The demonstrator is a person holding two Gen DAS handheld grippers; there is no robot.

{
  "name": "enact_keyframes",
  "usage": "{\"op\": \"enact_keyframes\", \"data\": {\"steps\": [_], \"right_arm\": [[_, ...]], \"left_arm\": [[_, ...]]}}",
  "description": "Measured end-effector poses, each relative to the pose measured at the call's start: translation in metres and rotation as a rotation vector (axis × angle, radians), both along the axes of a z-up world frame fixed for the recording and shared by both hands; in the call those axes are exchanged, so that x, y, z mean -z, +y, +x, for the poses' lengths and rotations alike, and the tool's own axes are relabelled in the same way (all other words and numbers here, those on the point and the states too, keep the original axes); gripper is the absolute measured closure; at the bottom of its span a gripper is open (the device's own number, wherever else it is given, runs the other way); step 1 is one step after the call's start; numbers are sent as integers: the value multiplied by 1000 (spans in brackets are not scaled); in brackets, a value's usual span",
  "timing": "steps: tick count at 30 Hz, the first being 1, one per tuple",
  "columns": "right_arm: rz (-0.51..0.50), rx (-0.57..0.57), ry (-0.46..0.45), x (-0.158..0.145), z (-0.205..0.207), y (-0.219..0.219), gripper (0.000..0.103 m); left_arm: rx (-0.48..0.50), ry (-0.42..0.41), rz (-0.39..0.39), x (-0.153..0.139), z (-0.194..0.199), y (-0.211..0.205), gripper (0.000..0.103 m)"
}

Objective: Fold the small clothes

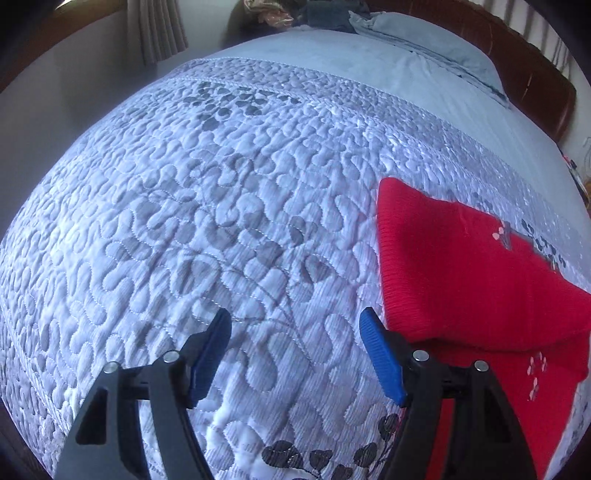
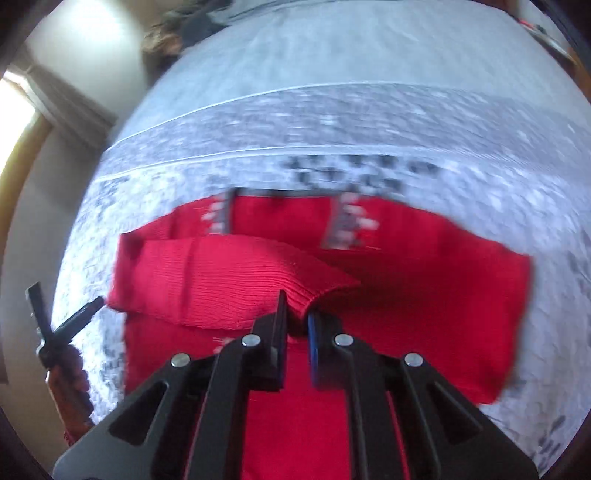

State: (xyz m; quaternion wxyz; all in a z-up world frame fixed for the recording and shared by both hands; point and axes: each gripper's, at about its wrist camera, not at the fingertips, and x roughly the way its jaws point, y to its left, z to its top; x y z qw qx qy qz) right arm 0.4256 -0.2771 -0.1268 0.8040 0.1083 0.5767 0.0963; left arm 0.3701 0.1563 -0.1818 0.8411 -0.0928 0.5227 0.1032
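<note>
Red ribbed knit sweater (image 2: 406,288) spread flat on white-and-grey quilted bedspread with leaf print (image 1: 192,206), small pale embroidered marks near its edges. One sleeve (image 2: 229,273) folded across the body, cuff end pinched between the narrow jaws of right gripper (image 2: 295,321), black frame with blue pads. Cuff lifted slightly off the body at the pinch. Right wrist view heavily motion-blurred; sweater's far edge shows two grey-and-white patterned strips, detail unreadable.

Left gripper (image 1: 295,325) hovering over bare quilt, jaws spread wide, nothing between them. Blue ribbed pads (image 1: 380,354) clearly visible, right-hand pad just beside sweater's left edge; contact cannot be told. Sweater (image 1: 461,273) in left wrist view fills lower right, folded layer on top, hem running down beside the gripper.

In right wrist view, left gripper (image 2: 62,314) seen at far left edge, black fingers apart, just off sweater's left side, held by a hand (image 2: 70,373) in a red cuff.

Beyond the quilt: plain pale blue sheet (image 1: 332,48) toward the head of the bed, pale blue pillow (image 1: 424,40) at top right, brown headboard (image 1: 539,77) behind it. Dark and patterned heap of clothes (image 1: 295,14) at top centre. Beige curtain (image 1: 159,29) at top left against a light wall.
</note>
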Motion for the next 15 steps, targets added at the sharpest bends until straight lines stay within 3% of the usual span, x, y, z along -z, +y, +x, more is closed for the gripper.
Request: {"op": "enact_keyframes", "data": {"steps": [4,6,8,11,15], "right_arm": [[-35,75,73,35,-4,-46,90],[-30,94,110,54,-10,-60,69],[22,119,105,60,-12,-71,59],[93,171,105,65,-11,-86,52],[138,175,155,77,-12,-91,53]], "left_arm": [[51,8,29,5,1,-21,30],[69,18,46,9,2,-28,30],[79,21,67,11,1,-33,30],[90,12,79,9,0,-38,30],[112,18,76,10,0,-48,30]]}}
